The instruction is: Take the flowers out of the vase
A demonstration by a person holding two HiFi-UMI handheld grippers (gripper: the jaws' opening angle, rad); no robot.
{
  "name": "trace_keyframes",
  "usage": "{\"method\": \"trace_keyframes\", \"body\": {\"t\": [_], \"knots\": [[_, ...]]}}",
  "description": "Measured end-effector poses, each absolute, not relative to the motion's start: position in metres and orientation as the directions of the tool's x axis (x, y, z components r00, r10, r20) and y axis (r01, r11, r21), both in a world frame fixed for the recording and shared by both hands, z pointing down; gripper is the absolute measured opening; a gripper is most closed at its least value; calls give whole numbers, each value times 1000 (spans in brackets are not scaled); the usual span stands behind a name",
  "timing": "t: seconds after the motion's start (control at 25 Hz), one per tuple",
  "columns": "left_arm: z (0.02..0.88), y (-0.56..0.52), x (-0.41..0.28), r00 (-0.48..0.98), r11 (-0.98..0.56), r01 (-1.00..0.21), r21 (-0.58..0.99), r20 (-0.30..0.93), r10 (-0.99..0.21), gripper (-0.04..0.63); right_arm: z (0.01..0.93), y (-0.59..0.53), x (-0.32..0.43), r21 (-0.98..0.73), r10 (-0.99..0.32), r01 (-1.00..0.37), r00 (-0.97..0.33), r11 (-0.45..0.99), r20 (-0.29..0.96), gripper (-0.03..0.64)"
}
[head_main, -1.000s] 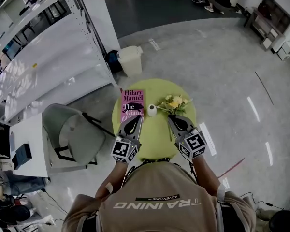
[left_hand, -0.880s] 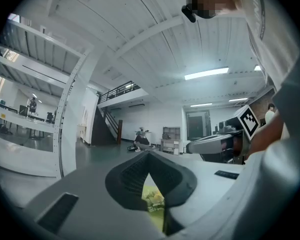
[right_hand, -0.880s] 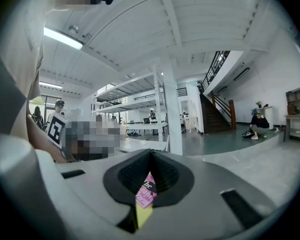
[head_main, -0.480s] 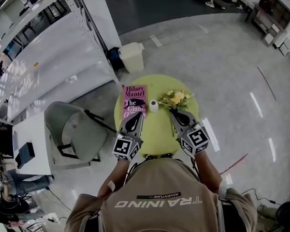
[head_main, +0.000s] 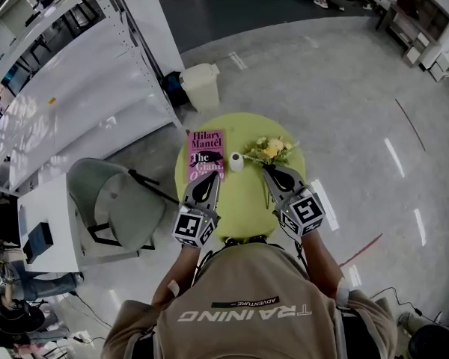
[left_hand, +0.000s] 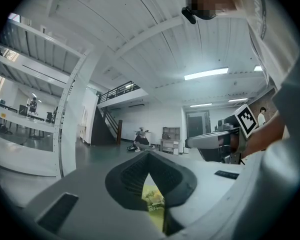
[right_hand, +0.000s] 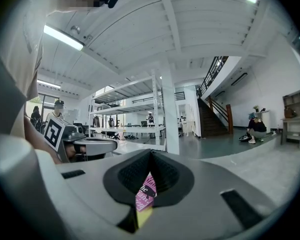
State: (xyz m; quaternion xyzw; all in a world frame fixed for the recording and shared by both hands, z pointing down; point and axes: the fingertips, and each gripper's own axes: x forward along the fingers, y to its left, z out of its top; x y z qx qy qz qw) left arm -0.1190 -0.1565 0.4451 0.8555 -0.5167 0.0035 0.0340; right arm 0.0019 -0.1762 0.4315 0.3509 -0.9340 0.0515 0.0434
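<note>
On the round yellow-green table [head_main: 243, 204], the little white vase [head_main: 236, 161] sits near the middle. The flowers [head_main: 269, 149] are just to its right, a small yellow-and-cream bunch with green leaves. From the head view the blooms look like they lie on the tabletop beside the vase, not standing up out of it. That's already what the job asks for, but it's all pretty tiny in that view, so I can't swear no stem is tucked into the neck. A pink book [head_main: 206, 155] lies just left of the vase.

Both grippers hover level at the near side of the table. The left gripper [head_main: 209, 181] has its jaws together and nothing between them, and you can just see the flowers through the slit. The right gripper [head_main: 272, 172] also has its jaws together and empty. It sits over the spot where the stems would run, so I can't see them.

My guess on handling is that the bunch is super light and floppy. The stems are thin and bendy and the petals bruise easily. If it needs grabbing, I'd go for the stems a bit below the blooms, all pinched together gently, never the heads. The vase looks small and light too, so a snagged stem could easily tip it.
</note>
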Motion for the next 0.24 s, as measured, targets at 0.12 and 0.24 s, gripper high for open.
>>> {"method": "trace_keyframes", "body": {"t": [0.12,0.24], "knots": [[448,-156,-121,466,-463,-884,56,46,-884,2,433,-177,3,-74,-654,-664,-747,744,120,0],[453,-156,-125,463,-461,-886,54,48,-885,2,440,-177,0,-76,-652,-663,-747,744,129,1]]}}
